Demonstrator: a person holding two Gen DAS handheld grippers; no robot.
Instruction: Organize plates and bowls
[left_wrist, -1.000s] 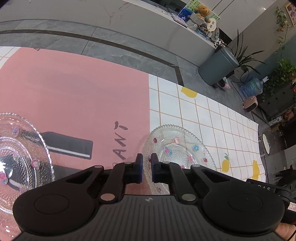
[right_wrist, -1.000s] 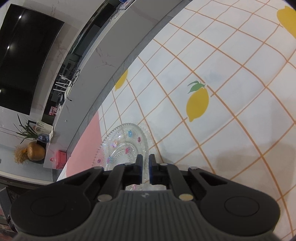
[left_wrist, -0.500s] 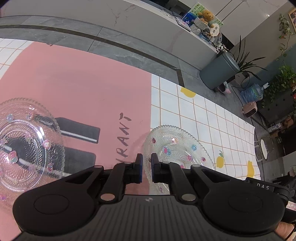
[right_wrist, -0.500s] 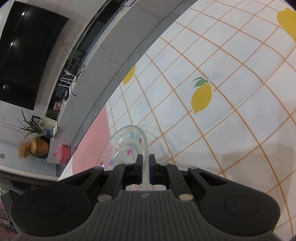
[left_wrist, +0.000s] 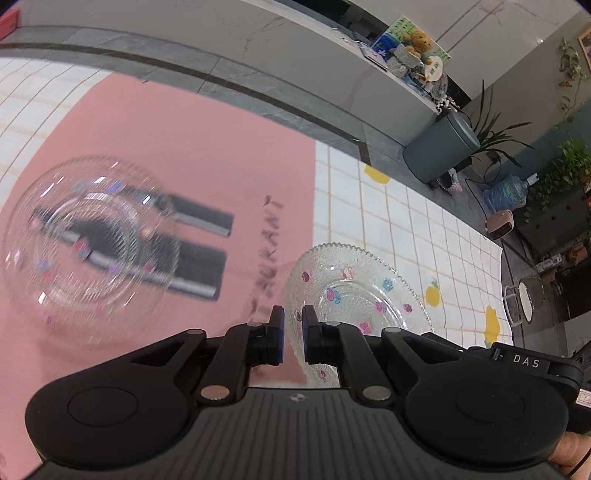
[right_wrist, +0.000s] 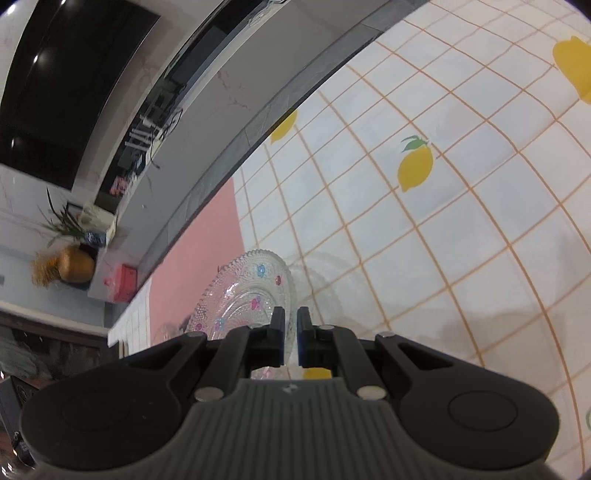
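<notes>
The right gripper (right_wrist: 290, 338) pinches the clear beaded glass plate with painted flowers (right_wrist: 251, 295) by its rim; the thin hold could slip, dropping it on the lemon-print tablecloth (right_wrist: 443, 221); the left gripper (left_wrist: 291, 339) is nearly closed, empty.

Motion blur is smearing the glass plate (left_wrist: 88, 247) on the pink mat; the left gripper (left_wrist: 291, 338) is hiding the near rim of the flowered plate (left_wrist: 354, 291).
</notes>
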